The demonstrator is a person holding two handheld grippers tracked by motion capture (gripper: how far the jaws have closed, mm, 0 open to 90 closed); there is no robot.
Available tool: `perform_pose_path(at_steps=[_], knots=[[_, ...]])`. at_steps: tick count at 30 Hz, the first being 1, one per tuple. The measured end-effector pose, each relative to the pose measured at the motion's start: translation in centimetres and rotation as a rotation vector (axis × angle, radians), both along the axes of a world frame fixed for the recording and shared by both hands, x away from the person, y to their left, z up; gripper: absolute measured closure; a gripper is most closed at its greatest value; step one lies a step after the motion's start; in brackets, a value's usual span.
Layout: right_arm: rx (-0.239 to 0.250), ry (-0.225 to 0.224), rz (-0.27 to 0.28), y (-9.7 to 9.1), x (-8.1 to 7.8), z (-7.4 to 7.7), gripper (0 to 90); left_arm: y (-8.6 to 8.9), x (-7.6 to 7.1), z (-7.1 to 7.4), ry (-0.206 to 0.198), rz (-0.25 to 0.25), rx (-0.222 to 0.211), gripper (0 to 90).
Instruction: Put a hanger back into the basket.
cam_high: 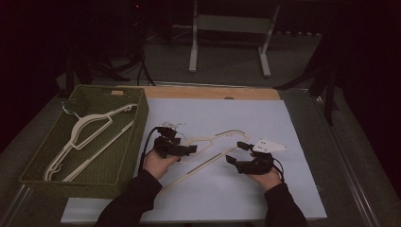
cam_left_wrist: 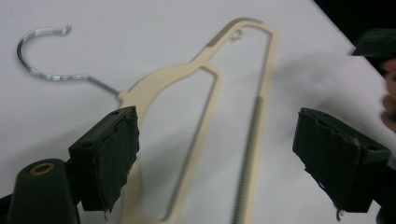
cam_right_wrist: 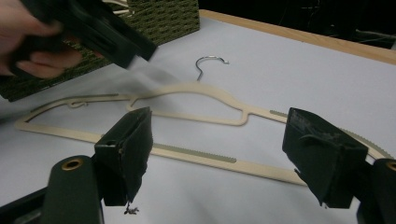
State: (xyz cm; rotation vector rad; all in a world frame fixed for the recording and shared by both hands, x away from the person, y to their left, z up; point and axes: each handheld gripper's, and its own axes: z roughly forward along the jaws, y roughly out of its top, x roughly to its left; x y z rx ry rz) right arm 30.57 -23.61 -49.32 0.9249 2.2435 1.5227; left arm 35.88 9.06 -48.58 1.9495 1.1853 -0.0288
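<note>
High view shows the white surface point(cam_high: 283, 189) across the middle of the frame, with a green woven basket point(cam_high: 118, 172) at the left holding another cream hanger point(cam_high: 85, 130). A cream hanger point(cam_high: 208, 156) lies flat at the centre of the surface, its metal hook point(cam_left_wrist: 39, 56) showing at the upper left of the left gripper view. Two dark-sleeved forearms rise from the bottom edge. The left hand tilts the left tool point(cam_high: 182, 144) over the hanger's hook end, jaws released and wide, straddling the hanger's neck without touching. The right tool point(cam_high: 239, 153), centre right, is also released, poised just above the hanger's lower bar.
</note>
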Motion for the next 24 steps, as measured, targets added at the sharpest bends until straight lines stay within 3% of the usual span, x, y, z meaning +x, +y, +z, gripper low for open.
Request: perform_pose_path(at_steps=[2,4,6,9,11,13,18,21,24], knots=[[0.006,0.004,0.000,-0.1,-0.1,0.0,23.7,-0.1,0.6,-0.6,0.015,0.019,0.025,19.3],[0.011,0.003,-0.001,-0.2,-0.2,0.0,23.7,-0.4,1.1,-1.0,0.001,0.038,0.096,24.0],[0.018,-0.002,-0.002,-0.4,-0.3,0.0,23.6,-0.5,1.5,-1.4,0.009,0.037,0.117,24.9],[0.039,-0.005,-0.010,-0.8,-0.4,0.1,23.7,-0.7,1.9,-2.1,-0.026,0.046,0.200,30.5],[0.053,-0.006,-0.019,-1.1,-0.4,0.1,23.7,-0.9,2.1,-2.7,-0.001,0.026,0.196,36.7],[0.057,-0.008,-0.023,-1.3,-0.5,0.0,23.7,-1.1,2.1,-2.9,0.001,0.005,0.216,38.5],[0.074,-0.009,-0.032,-1.7,-0.6,0.1,23.8,-1.5,2.0,-3.0,-0.014,0.014,0.229,48.7],[0.075,-0.014,-0.038,-1.8,-0.6,0.1,23.7,-1.9,1.6,-3.0,-0.035,-0.032,0.250,52.6],[0.076,-0.012,-0.043,-1.9,-0.7,0.2,23.8,-2.6,1.1,-3.1,-0.023,-0.092,0.248,54.1]])
